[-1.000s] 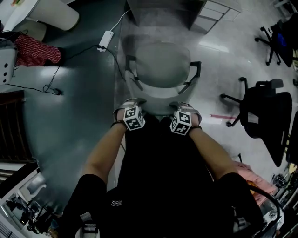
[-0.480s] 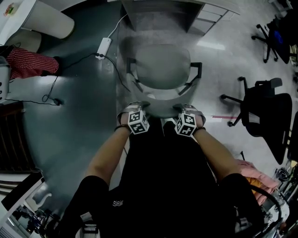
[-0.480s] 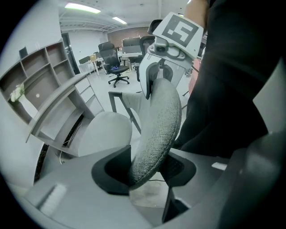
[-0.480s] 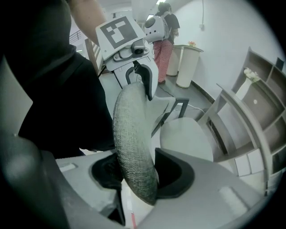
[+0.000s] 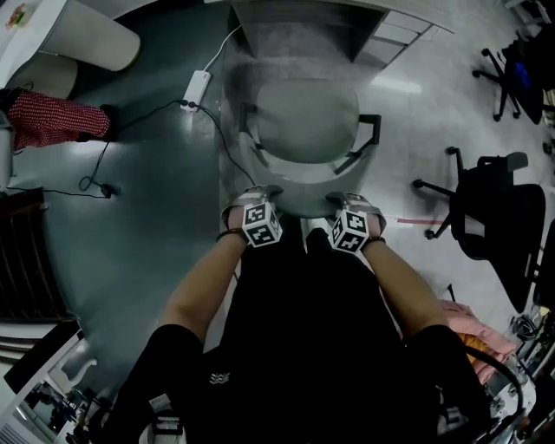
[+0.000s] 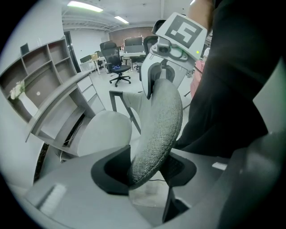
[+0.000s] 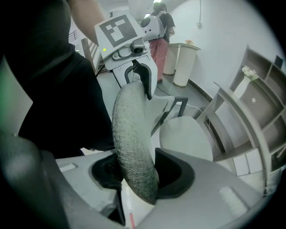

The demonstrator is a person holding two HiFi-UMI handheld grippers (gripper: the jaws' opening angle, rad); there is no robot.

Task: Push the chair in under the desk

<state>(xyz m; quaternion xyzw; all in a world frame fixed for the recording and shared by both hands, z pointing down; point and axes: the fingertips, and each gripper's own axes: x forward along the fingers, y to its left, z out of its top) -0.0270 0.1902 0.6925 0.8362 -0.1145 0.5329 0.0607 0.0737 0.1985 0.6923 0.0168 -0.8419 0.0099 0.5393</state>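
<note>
Chair [image 5: 303, 121] stands just before the desk [image 5: 299, 22], its seat apparently not yet under it. The left claw [image 6: 145, 172] and right claw [image 7: 143, 172] each clench the top of the backrest [image 6: 161, 120] (the left one's jaws have just eased slightly wider, padding between them). Done well, both push evenly and level, keeping the seat square to the opening so the armrests [image 5: 368, 139] clear the desk's sides.
</note>
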